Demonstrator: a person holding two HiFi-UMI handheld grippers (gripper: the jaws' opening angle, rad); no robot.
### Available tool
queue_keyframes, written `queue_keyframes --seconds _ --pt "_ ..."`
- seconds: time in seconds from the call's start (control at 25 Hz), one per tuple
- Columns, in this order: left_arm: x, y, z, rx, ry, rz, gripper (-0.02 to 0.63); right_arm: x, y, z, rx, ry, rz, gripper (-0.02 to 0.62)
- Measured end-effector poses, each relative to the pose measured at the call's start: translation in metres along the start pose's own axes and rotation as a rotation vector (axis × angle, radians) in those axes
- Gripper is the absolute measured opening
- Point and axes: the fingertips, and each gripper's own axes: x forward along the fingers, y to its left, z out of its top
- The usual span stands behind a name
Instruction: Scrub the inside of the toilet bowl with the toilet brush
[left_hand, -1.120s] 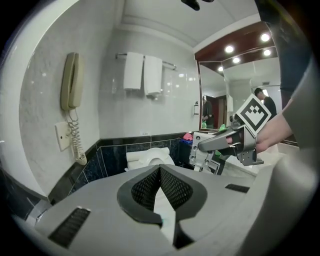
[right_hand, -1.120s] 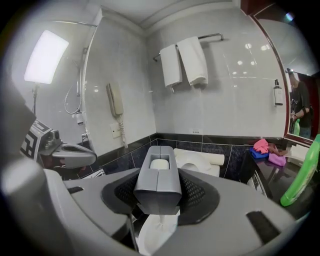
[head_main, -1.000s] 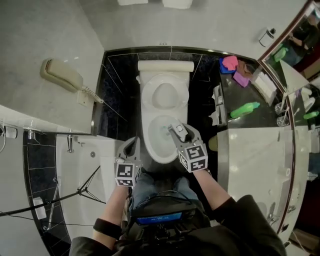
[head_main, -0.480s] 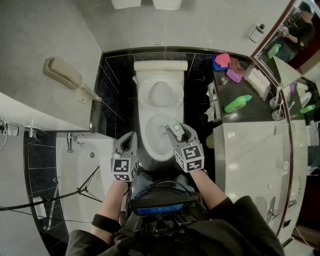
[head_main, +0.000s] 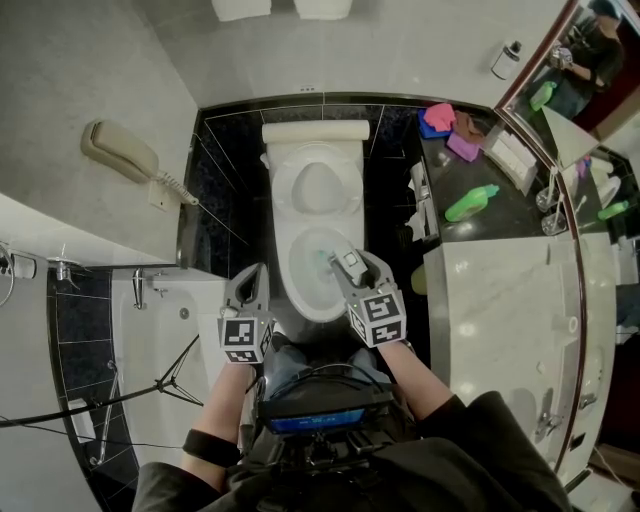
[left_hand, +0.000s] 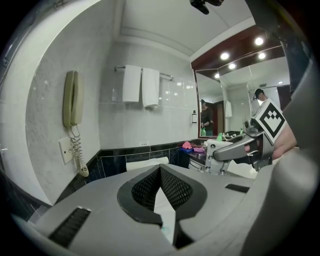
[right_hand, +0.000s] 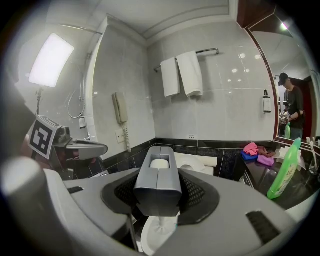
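Right gripper (head_main: 347, 268) is clamped on the grey handle of the toilet brush (right_hand: 158, 192). The brush's long axis drops steeply from the jaws, and its head sits inside the toilet bowl (head_main: 297, 290), directly ahead and below. Left gripper (head_main: 250, 284), jaws together and empty, hangs just beside the bowl's left rim; the right hand is judged to be the working one.

On your left, a beige wall phone (head_main: 122, 150) hangs with its coiled cord dangling. Ahead of you, two white towels (right_hand: 181, 75) drape over the rail. On your right, a green bottle (head_main: 471, 203) stands on the dark counter (head_main: 470, 168), with pink and purple cloths (head_main: 438, 118) heaped by the wall.
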Motion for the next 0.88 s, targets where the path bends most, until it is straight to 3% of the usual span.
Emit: queue_keyframes --seconds 0.48,0.72,0.88 --pt "0.012 -0.031 0.006 0.047 0.007 -0.085 0.002 -0.001 -0.009 -0.006 0.024 0.009 -0.006 0.206" --pt "0.037 -0.064 0.006 0.071 -0.004 -0.164 0.002 -0.018 -0.043 -0.013 0.044 0.009 -0.077 0.206" --pt "0.058 -0.113 0.021 0.074 -0.012 -0.266 0.003 -0.039 -0.086 -0.027 0.044 0.013 -0.162 0.206"
